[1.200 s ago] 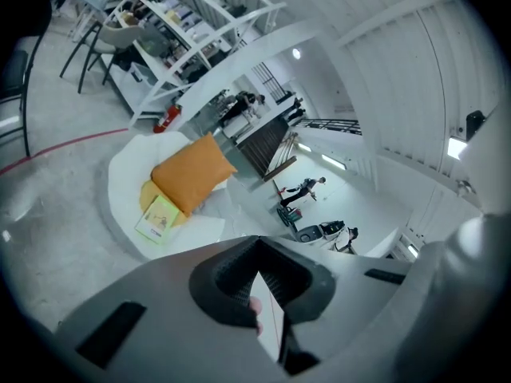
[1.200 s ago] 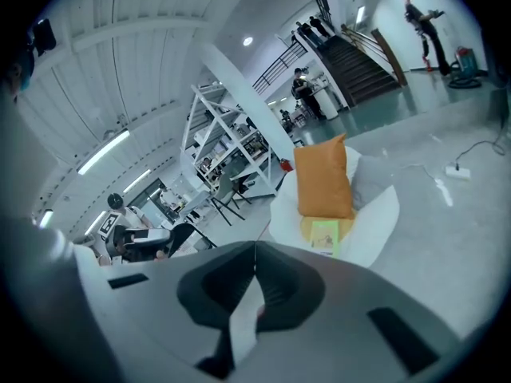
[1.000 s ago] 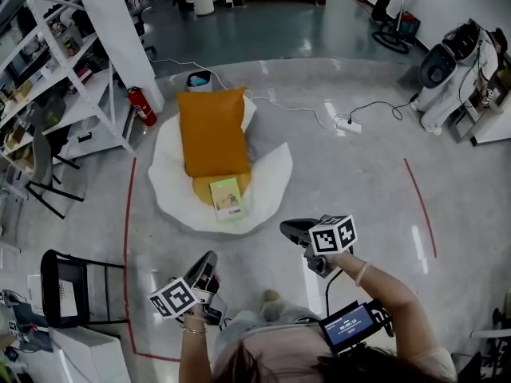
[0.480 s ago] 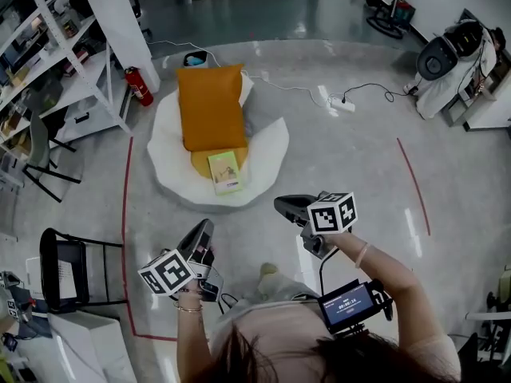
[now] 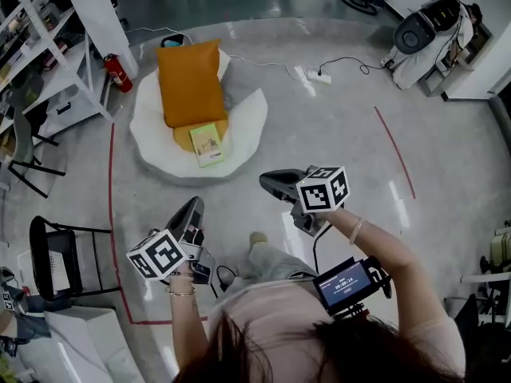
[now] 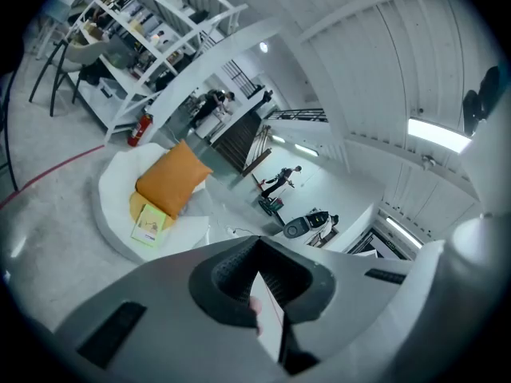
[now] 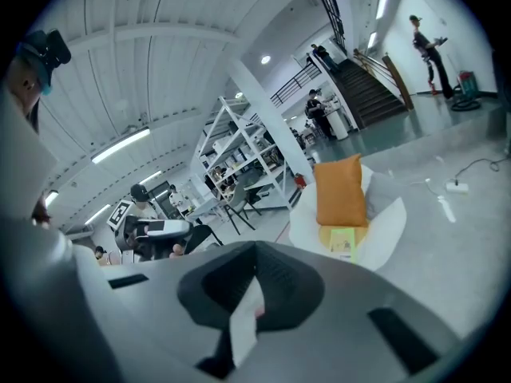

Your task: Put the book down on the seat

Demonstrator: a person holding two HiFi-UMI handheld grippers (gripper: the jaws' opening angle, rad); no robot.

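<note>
Grey floor, white seat (image 5: 244, 123): book (image 5: 207, 144) lies flat there, job apparently done, so left gripper (image 5: 192, 212) and right gripper (image 5: 269, 183) hang clenched, empty, well apart from it.

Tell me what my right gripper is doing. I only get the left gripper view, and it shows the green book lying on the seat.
Observer: The right gripper is shut, with nothing between its jaws.
Operator: Where do both grippers sit relative to the seat?
Observer: In the head view, the left gripper and the right one hang over bare floor on the person's side of the white seat, well apart from the green book.
Operator: Anything near my left side?
Observer: A black chair stands on the floor to the left of the left gripper.
</note>
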